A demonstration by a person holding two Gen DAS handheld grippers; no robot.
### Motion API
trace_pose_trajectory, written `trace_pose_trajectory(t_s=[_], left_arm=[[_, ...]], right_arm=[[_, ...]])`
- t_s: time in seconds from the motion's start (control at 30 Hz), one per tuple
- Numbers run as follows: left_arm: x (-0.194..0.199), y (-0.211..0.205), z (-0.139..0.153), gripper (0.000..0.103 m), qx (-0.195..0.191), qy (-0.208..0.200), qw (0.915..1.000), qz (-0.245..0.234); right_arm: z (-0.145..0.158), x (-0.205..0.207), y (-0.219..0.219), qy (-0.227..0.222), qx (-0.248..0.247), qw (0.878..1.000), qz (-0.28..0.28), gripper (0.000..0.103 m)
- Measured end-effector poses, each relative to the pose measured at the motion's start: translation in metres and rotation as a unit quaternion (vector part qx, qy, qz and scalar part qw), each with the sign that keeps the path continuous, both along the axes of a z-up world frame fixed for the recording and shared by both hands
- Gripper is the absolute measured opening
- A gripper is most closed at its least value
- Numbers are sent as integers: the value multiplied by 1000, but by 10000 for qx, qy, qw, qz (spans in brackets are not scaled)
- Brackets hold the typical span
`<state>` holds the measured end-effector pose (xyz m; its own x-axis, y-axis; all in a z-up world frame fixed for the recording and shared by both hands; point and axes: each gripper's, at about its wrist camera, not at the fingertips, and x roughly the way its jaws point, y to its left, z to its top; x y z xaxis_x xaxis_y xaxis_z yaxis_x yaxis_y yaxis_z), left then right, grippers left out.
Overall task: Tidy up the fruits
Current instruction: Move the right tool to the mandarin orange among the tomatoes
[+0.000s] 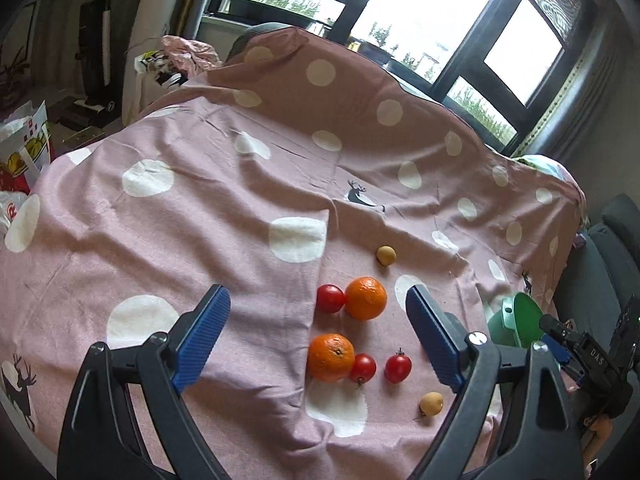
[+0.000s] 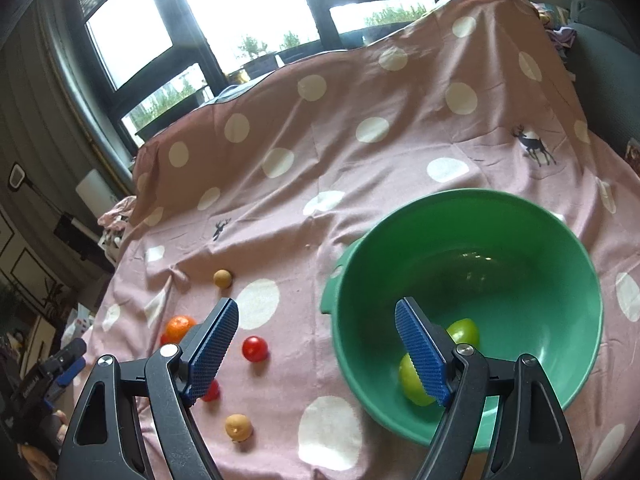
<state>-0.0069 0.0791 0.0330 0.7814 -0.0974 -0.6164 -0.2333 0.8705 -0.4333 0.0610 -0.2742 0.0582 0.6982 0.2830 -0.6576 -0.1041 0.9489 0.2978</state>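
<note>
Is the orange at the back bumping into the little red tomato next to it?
Touching. In the left wrist view the far round orange and the small red tomato on its left meet edge to edge, with no pink cloth showing between them.

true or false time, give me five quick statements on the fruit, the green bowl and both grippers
1. The round green plastic bowl holds two green fruits. True.
2. Two oranges lie in that bowl. False: both oranges lie on the pink dotted cloth.
3. The left gripper grips a red tomato. False: its jaws stand open and empty; the tomatoes rest on the cloth.
4. The right gripper is open with nothing held. True.
5. Two small tan round fruits lie on the cloth. True.
</note>
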Motion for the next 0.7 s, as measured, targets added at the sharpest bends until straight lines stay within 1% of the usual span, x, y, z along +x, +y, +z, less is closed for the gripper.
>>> trace_pose_trajectory(t_s=[0.13,0.27,0.4,0.43,0.47,0.5,0.57,0.63,0.7], left_arm=[[-1,20,-7,88,-164,119,9995,256],[1,26,-11,86,-368,194,9989,236],[1,27,-12,84,-312,236,9989,272],[1,26,-13,83,-294,255,9989,257],[2,26,-14,80,-290,278,9989,235],[3,26,-15,77,-291,309,9989,220],[4,25,-16,75,-282,360,9987,208],[5,24,-18,74,-250,391,9987,185],[5,22,-18,73,-239,384,9989,139]], right_arm=[[-3,6,30,182,108,9992,342,81],[-11,21,75,498,28,9960,744,81],[-28,40,124,934,63,9882,1209,81],[-34,45,135,1033,64,9861,1299,81],[-39,48,144,1125,60,9841,1377,81],[-46,51,155,1198,11,9821,1452,79],[-57,57,172,1300,-204,9802,1479,71],[-68,63,184,1387,-393,9791,1437,69],[-77,70,187,1518,-416,9778,1384,64]])
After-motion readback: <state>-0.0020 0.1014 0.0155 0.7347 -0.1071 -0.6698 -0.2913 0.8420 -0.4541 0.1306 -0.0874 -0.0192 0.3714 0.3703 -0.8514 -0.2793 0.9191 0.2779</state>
